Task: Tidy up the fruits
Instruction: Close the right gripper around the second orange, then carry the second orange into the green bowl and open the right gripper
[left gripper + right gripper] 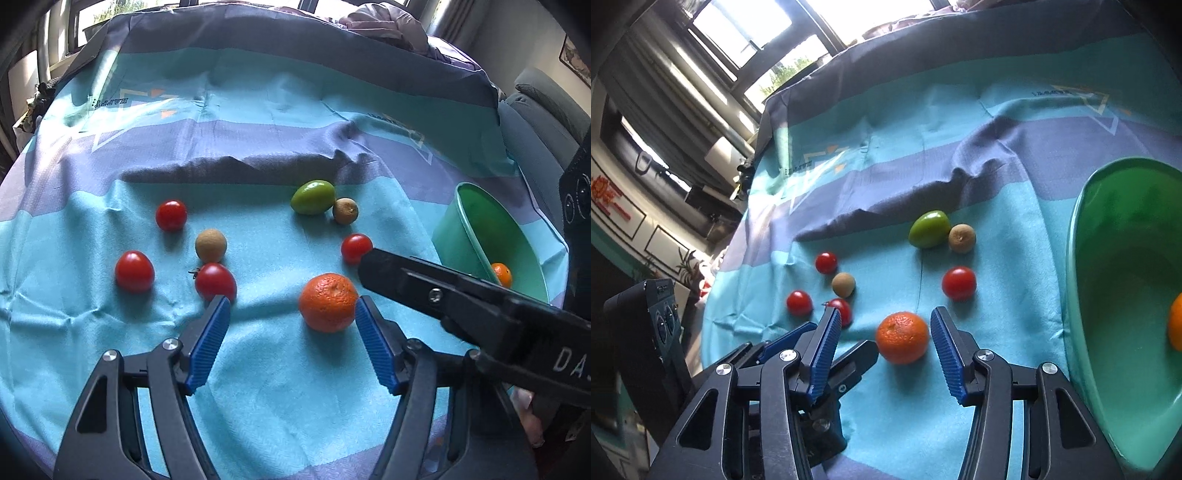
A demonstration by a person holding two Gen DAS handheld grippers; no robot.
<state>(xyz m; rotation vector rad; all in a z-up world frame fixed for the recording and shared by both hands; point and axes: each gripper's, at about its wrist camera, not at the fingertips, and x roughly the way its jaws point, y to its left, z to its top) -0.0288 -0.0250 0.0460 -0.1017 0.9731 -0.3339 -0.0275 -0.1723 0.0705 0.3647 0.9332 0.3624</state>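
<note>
Right gripper (882, 332), jaws open around the mandarin (902, 337), not yet pressing: firm, rounded, soft-skinned fruit, best gripped across its middle.

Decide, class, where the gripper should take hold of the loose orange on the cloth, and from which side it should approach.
Grip the orange across its widest middle, coming down from above and the near side. It is round and sits free on the cloth, so opposite flanks give the flat fingers the best hold. The right gripper already straddles it, open, and the nearest tomato sits outside the fingers.
</note>
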